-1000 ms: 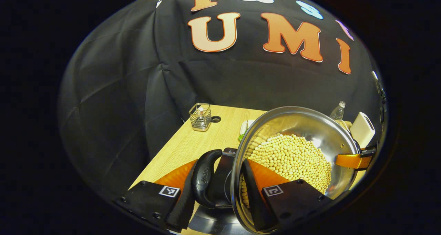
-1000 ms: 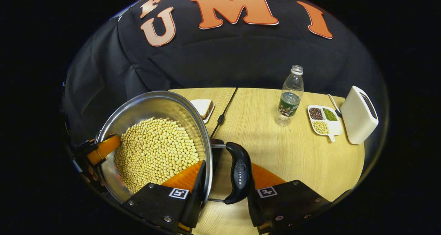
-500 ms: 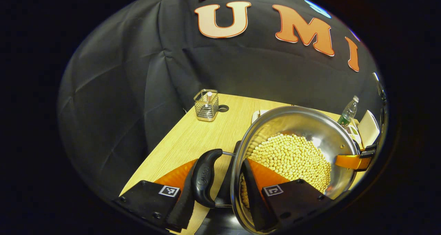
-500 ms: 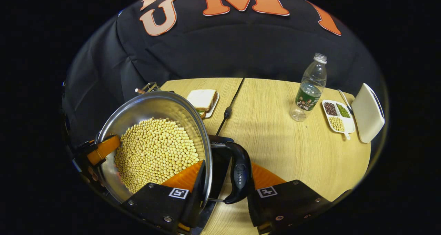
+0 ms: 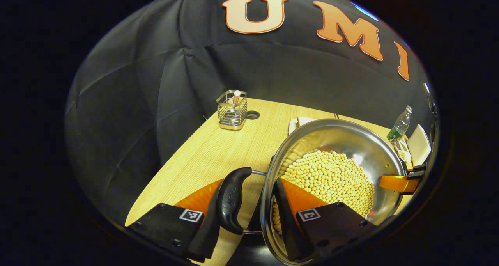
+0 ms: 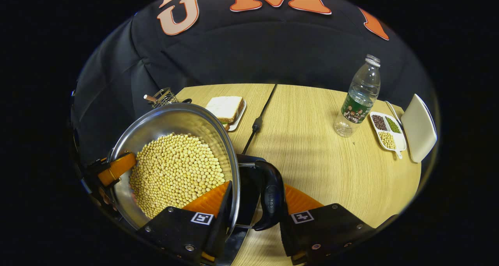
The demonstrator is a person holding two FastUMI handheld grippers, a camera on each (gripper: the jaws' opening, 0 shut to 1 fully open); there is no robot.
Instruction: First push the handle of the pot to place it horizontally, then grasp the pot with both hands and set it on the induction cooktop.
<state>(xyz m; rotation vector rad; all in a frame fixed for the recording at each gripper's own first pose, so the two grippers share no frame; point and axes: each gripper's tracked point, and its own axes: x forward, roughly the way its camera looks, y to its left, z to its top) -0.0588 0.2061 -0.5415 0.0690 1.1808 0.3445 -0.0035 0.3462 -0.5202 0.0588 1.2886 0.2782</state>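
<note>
Pot (image 5: 343, 149) of soybeans (image 6: 175, 172) hangs above the desk (image 6: 312, 160), both grippers' jaws clamped across rim and side handles.

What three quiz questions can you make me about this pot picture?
1. True or false: the pot holds soybeans.
2. What lies on the small plate behind the pot? A) a sandwich B) a banana C) an egg
3. How many compartments has the divided dish beside the water bottle?

Key: 1 true; 2 A; 3 three.
</note>
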